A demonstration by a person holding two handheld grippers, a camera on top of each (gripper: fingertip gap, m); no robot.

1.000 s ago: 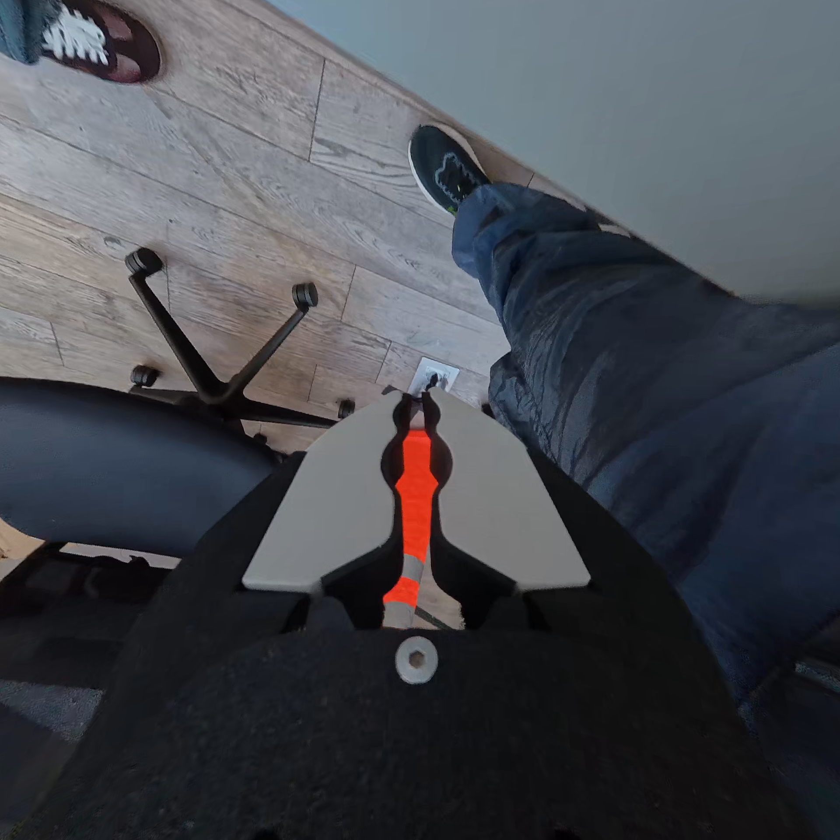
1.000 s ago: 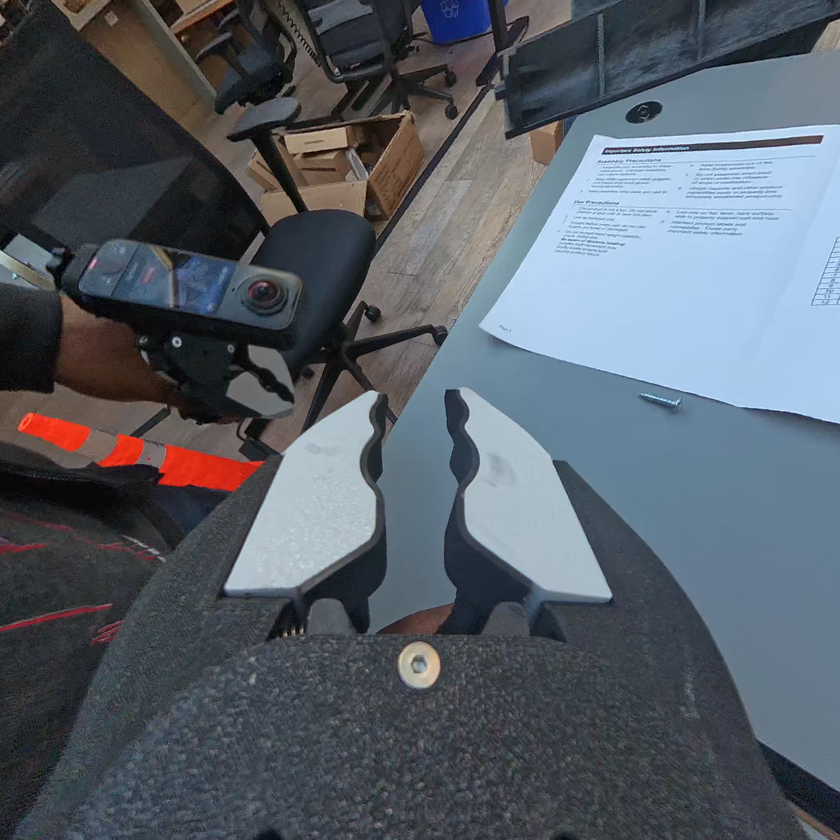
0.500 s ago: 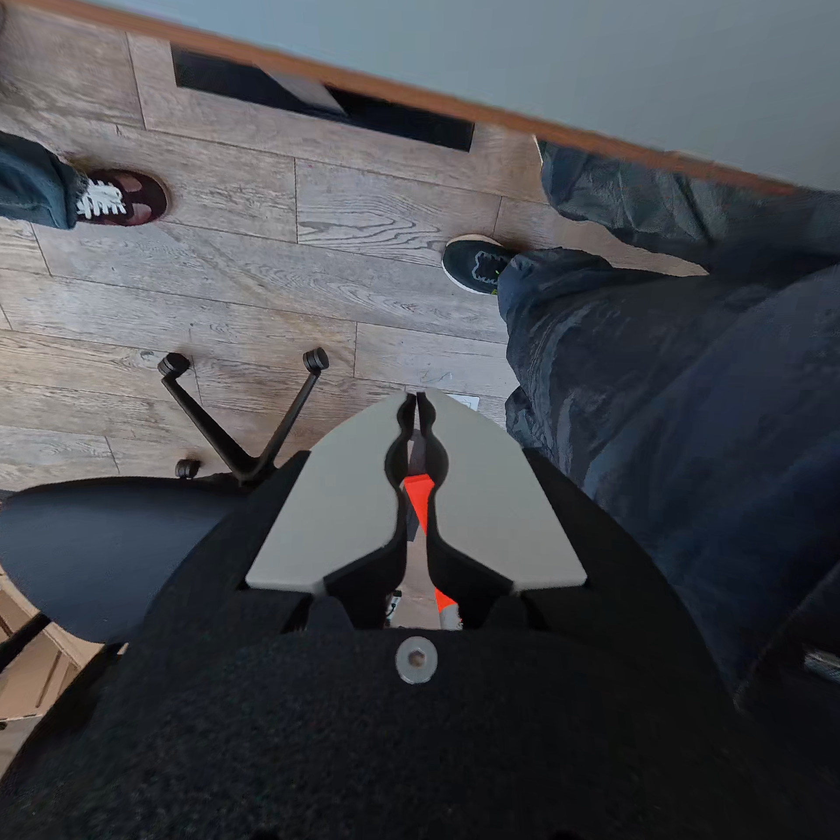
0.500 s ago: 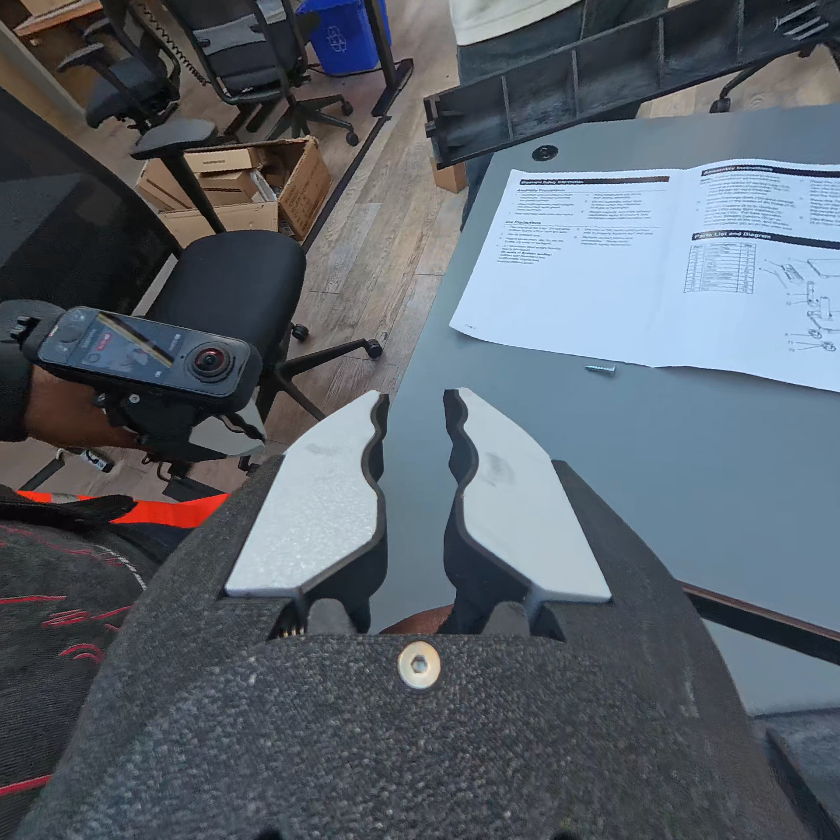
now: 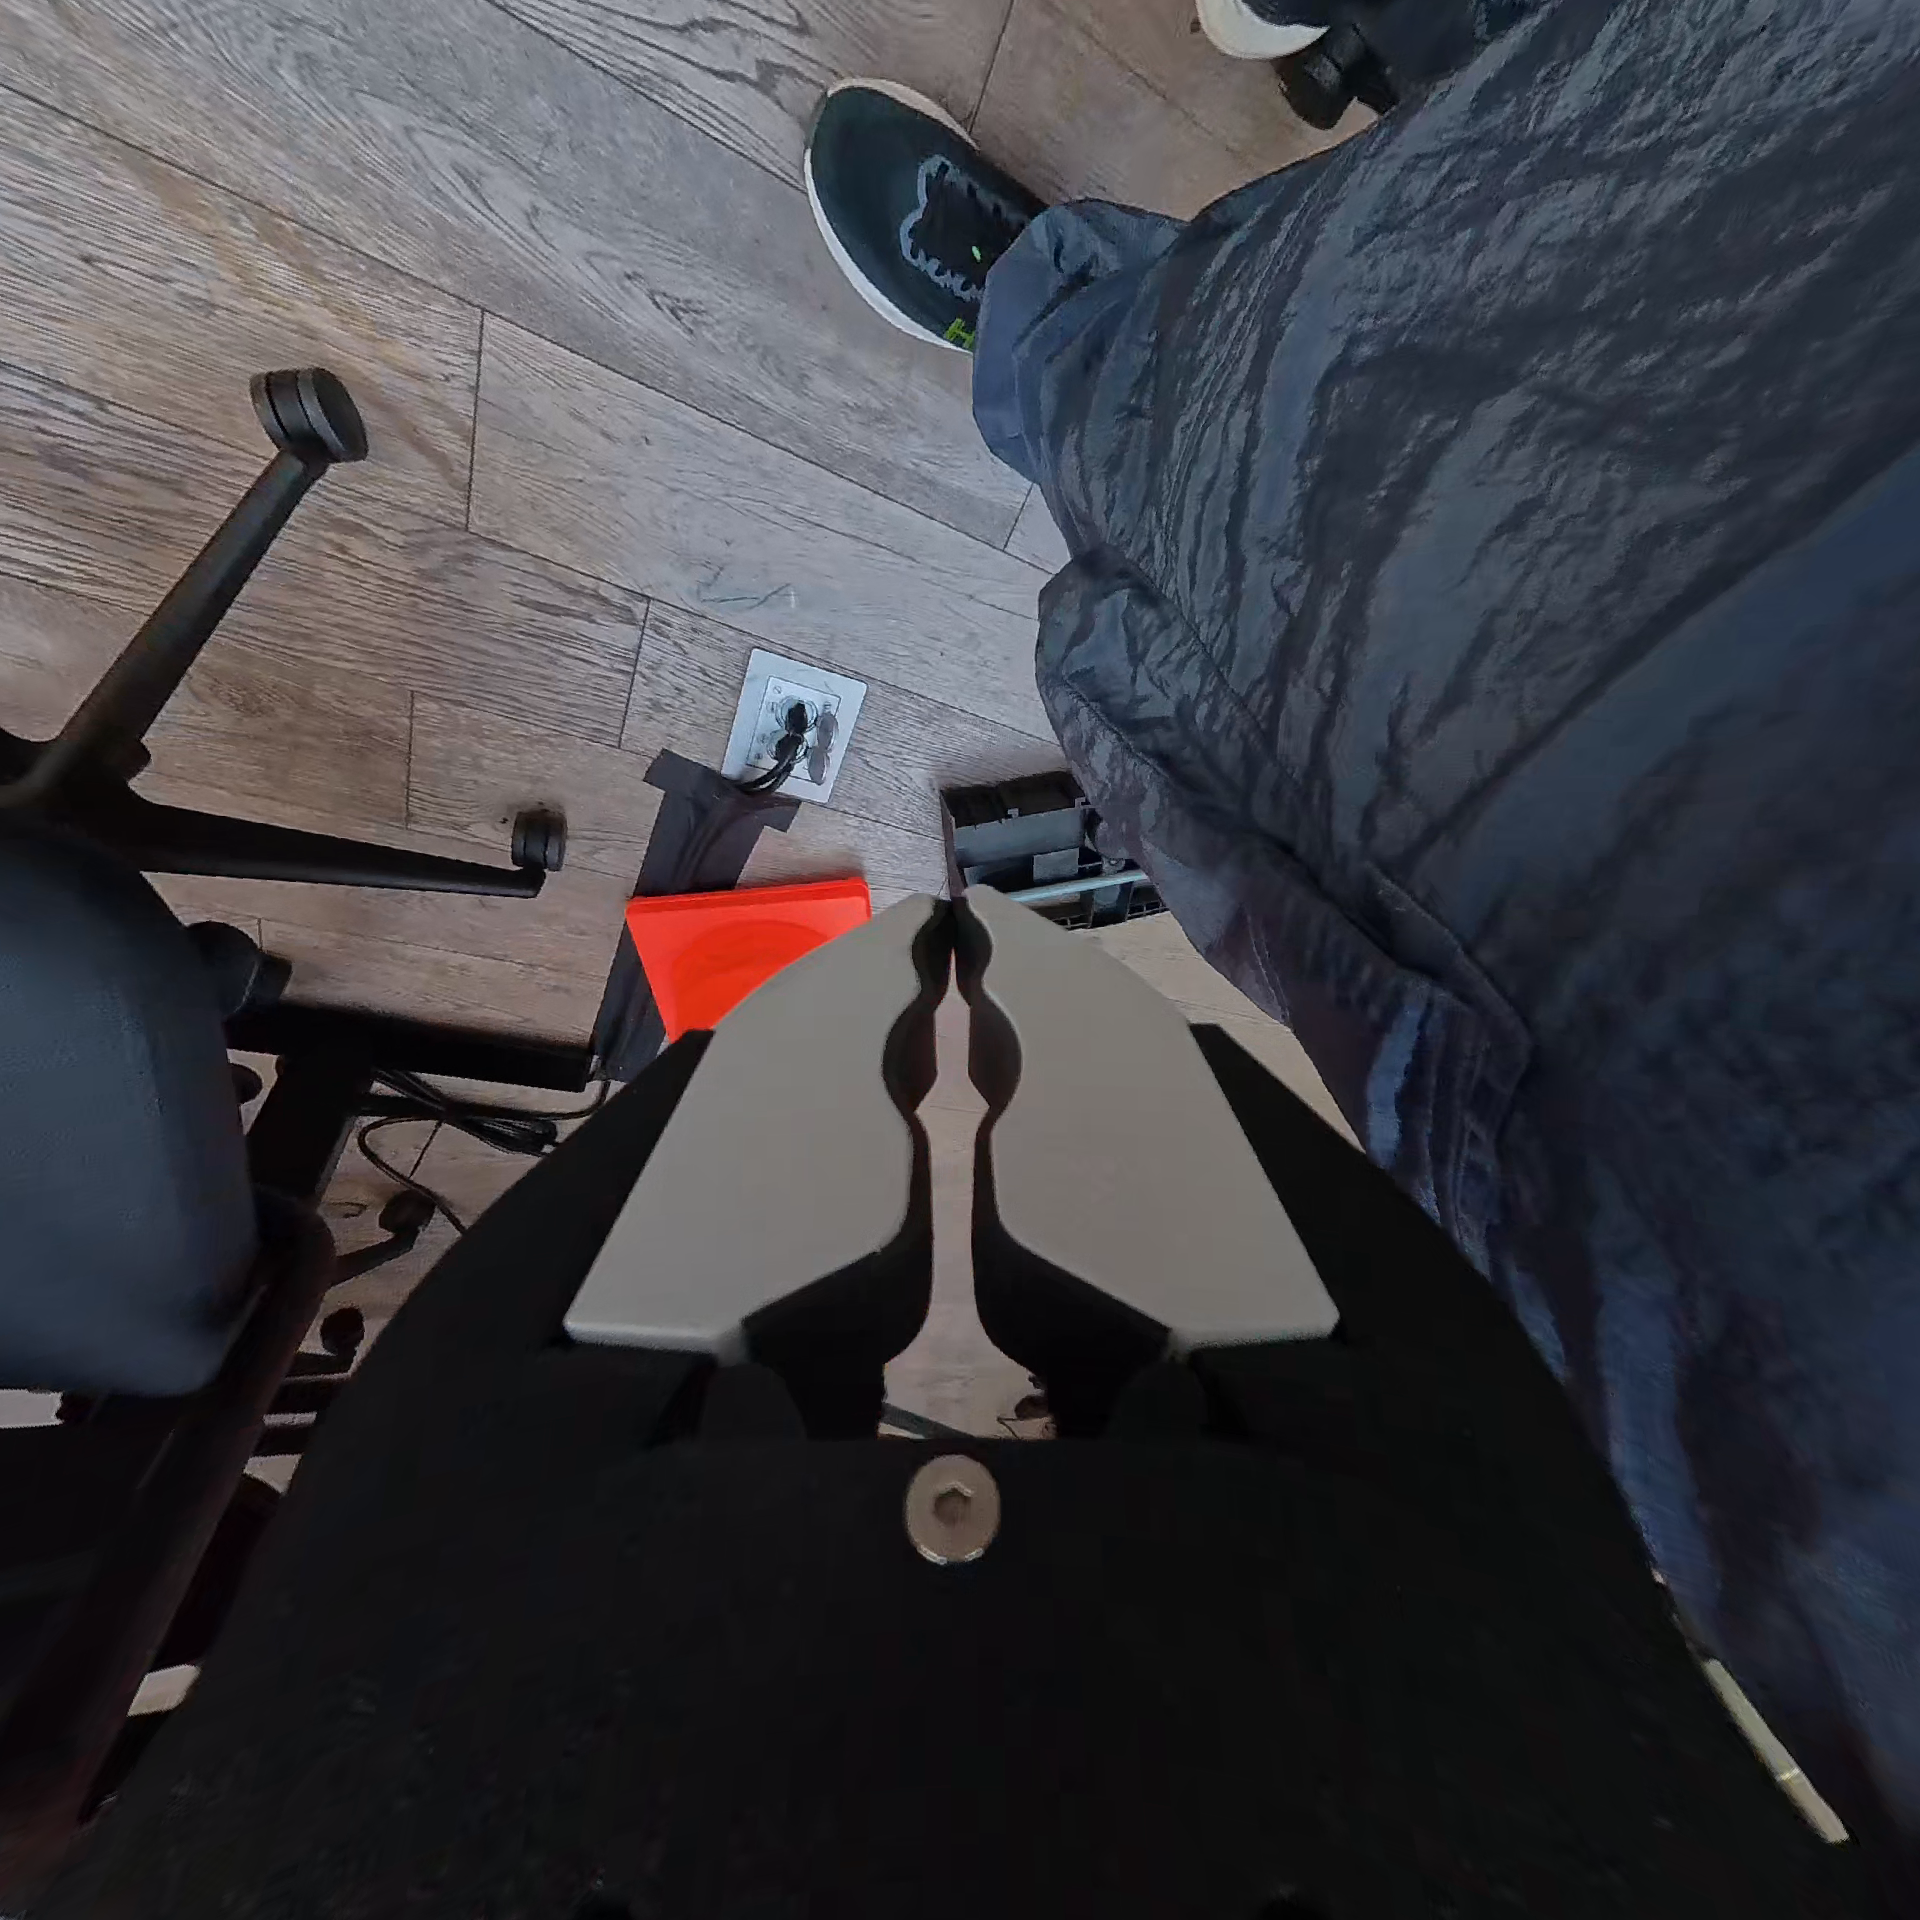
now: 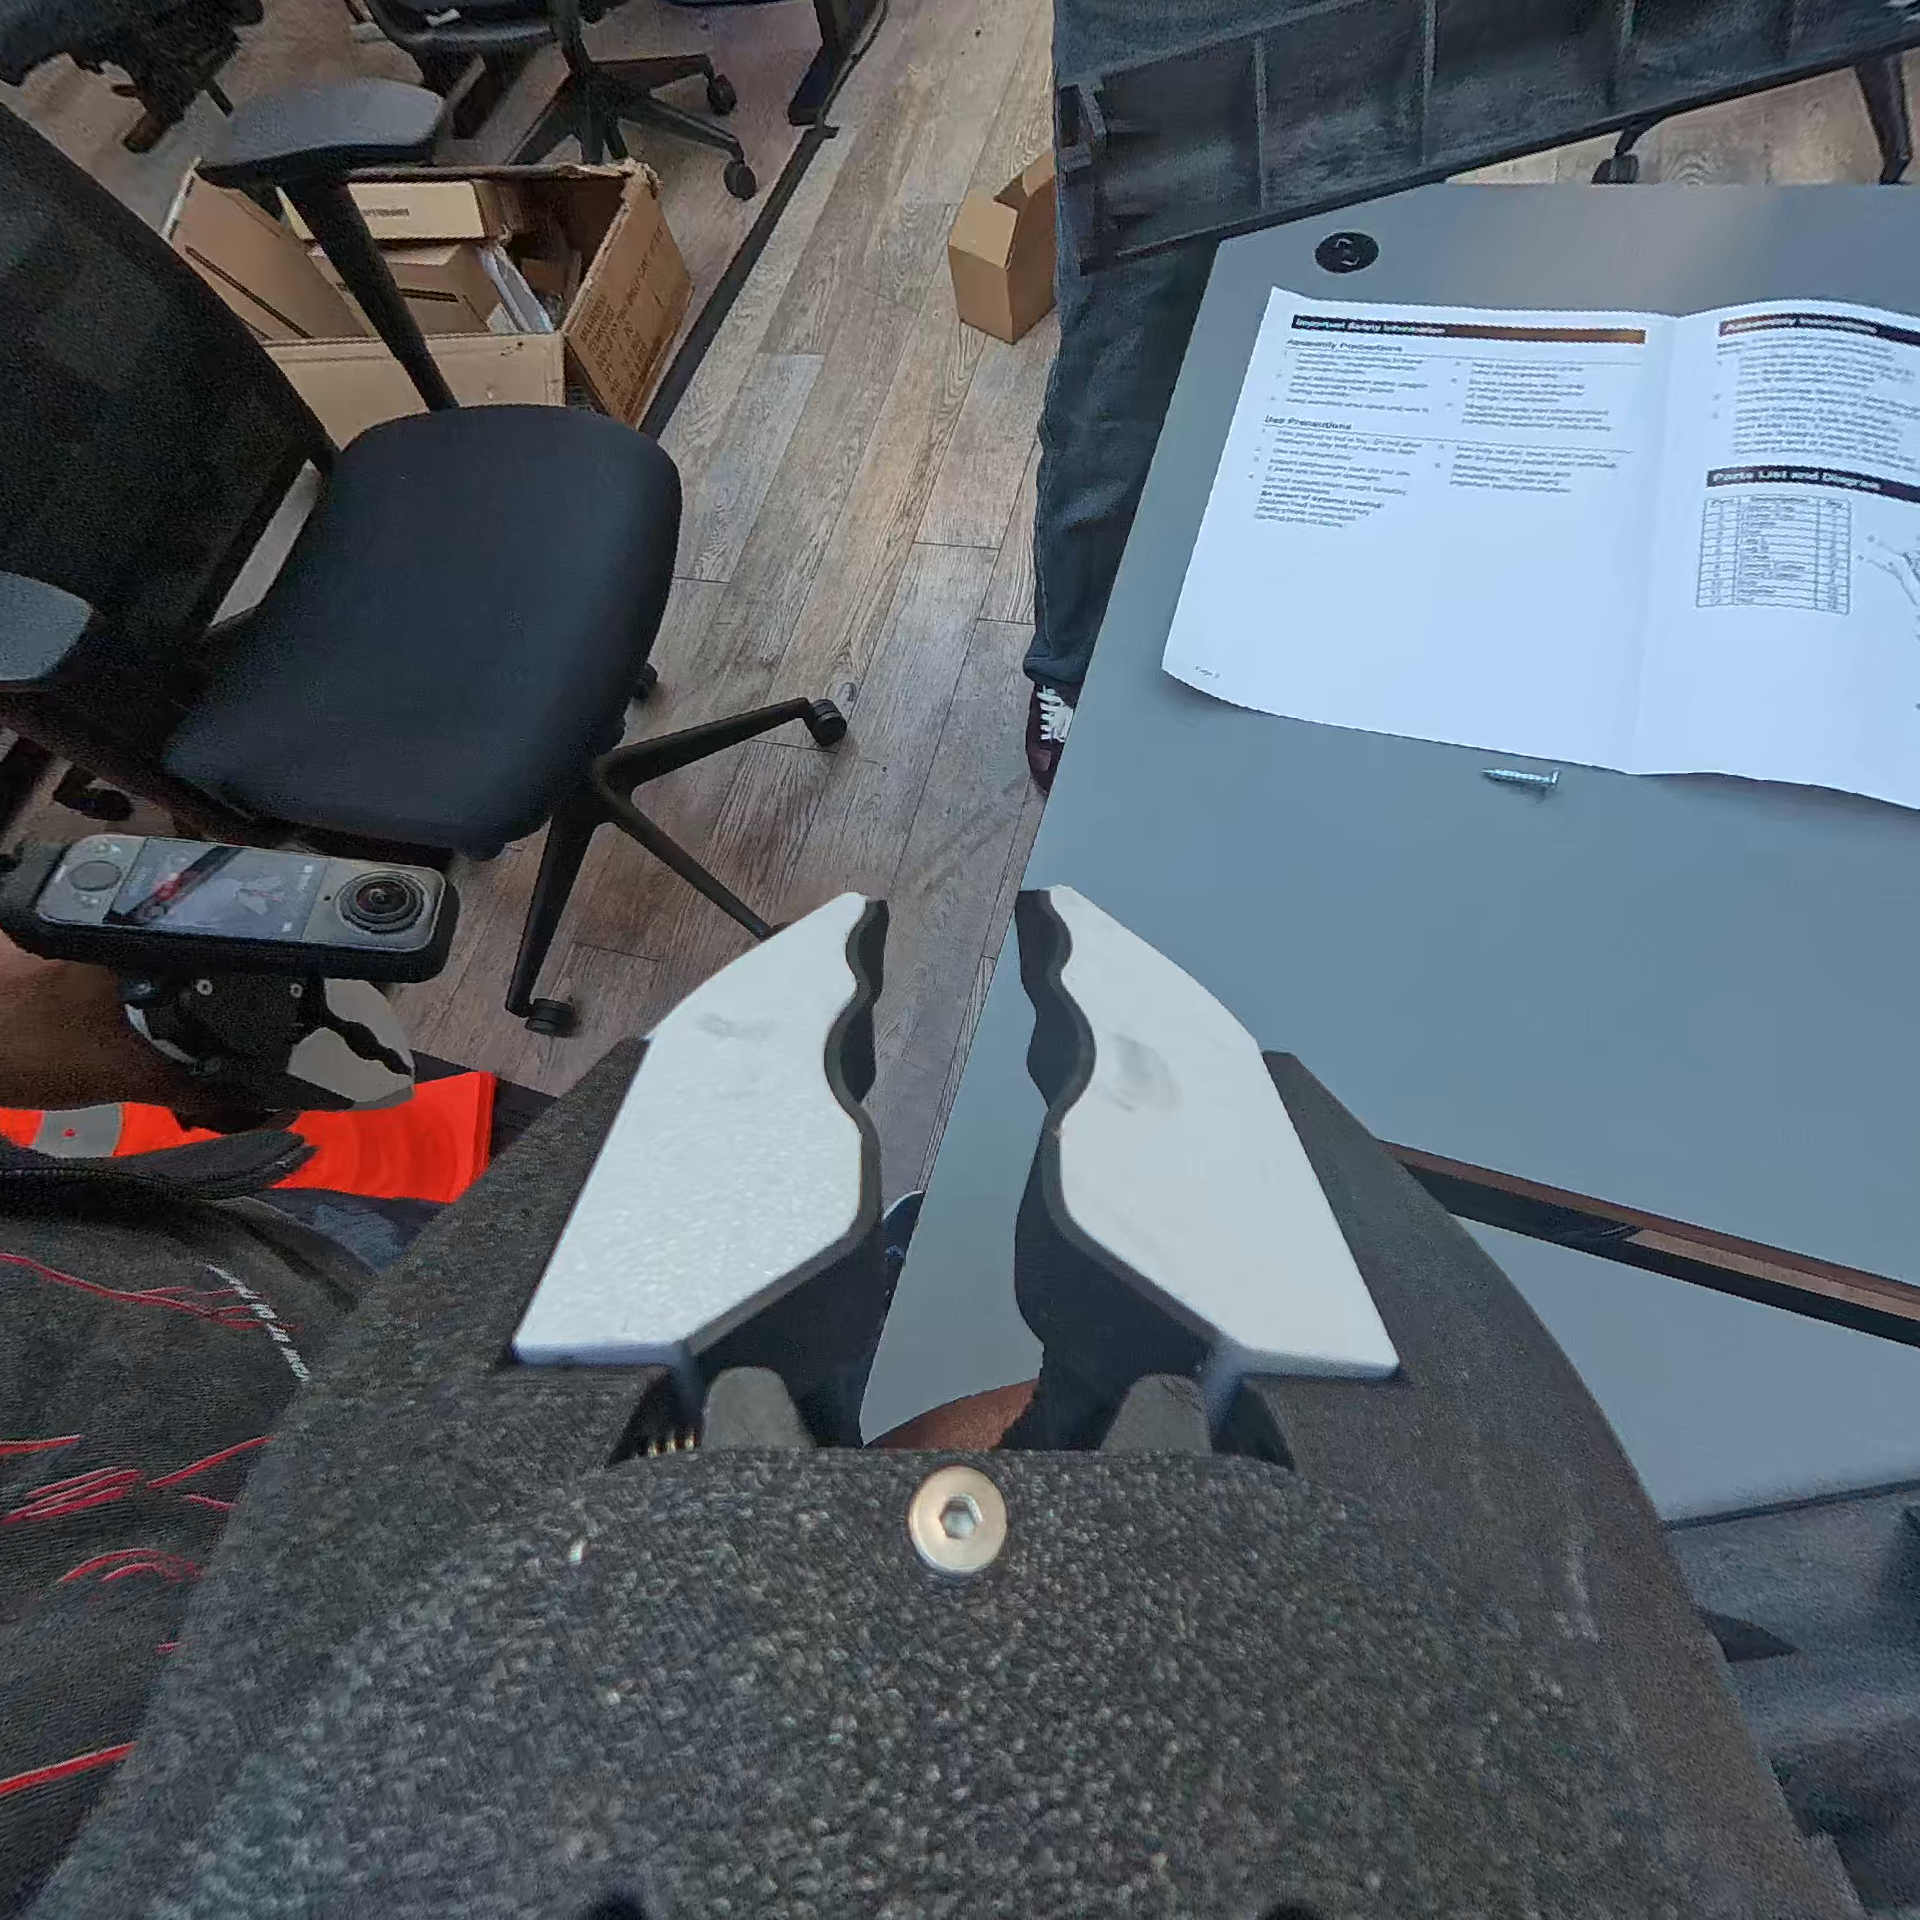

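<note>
My left gripper [image 5: 951,909] points down at the wood floor and is shut, its tips touching with nothing between them. An orange cone base [image 5: 727,956] lies on the floor just left of its tips. It also shows in the right wrist view [image 6: 343,1049], shut, above the orange cone [image 6: 384,1143]. My right gripper [image 6: 951,909] is open and empty, held over the left edge of the grey table [image 6: 1455,987]. A small silver screw [image 6: 1522,777] lies on the table beside a white printed sheet [image 6: 1507,540].
A black office chair [image 6: 436,613] stands left of the table; its base [image 5: 187,644] shows below. A person's dark trouser leg [image 5: 1455,623] and shoe [image 5: 914,218] are at the right. A floor outlet [image 5: 795,722], cardboard boxes [image 6: 499,291] and a dark plastic panel [image 6: 1455,83] are about. Left tips to right tips: about 40 cm. Measured from the fingertips, the small silver screw [image 6: 1522,777] is 35 cm or so from the right gripper and 55 cm from the left.
The left jaws closed the last small gap. The left view swung over the floor; the orange cone seen through the gap now lies left of the tips. The right gripper stayed open.
</note>
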